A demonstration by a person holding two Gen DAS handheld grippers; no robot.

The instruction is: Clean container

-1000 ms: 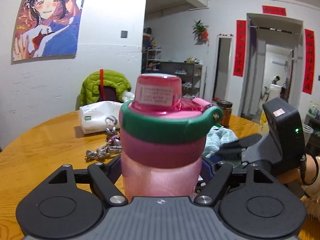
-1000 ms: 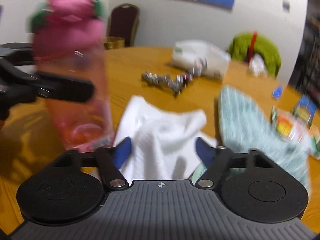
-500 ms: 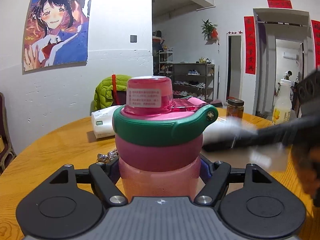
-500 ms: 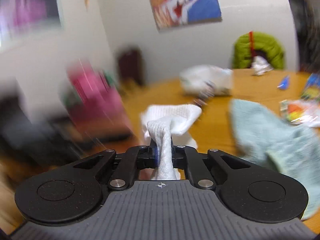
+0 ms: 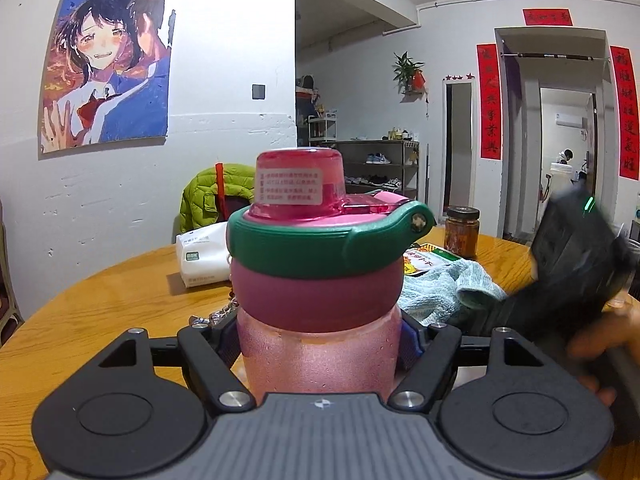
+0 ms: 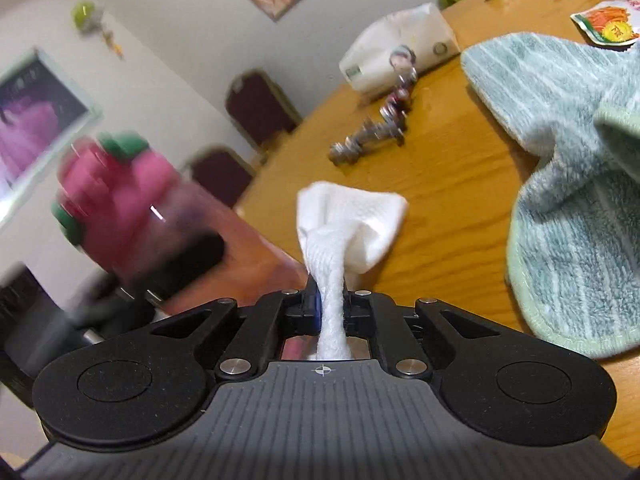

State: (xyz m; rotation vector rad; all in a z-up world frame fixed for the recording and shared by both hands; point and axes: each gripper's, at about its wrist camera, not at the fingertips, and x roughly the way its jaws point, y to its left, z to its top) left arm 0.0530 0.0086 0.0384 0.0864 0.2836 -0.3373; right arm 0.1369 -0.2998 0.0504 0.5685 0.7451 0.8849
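Left tool [image 5: 320, 344] is gripping the pink bottle [image 5: 320, 312] around its frosted body, just under the wide dark-pink collar, and the bottle is standing upright between its two pads, directly in front of this tool. Right tool [image 6: 330, 304] is closed tightly on a white cloth [image 6: 348, 216]; the bunched end of the cloth is sticking out ahead of the pads. From the right tool, the bottle [image 6: 132, 208] is lying to the left and looks tilted and blurred, not touching the cloth. A green towel [image 6: 572, 200] is resting on the wooden surface [image 6: 440, 168] to the right of this tool.

The bottle is probably stiff plastic and light, but small drops are showing on its wall, so it may be slippery; the body under the collar seems the safest place to hold. The cloth is soft and is giving way easily, so I think it needs firm pressing against the bottle wall.
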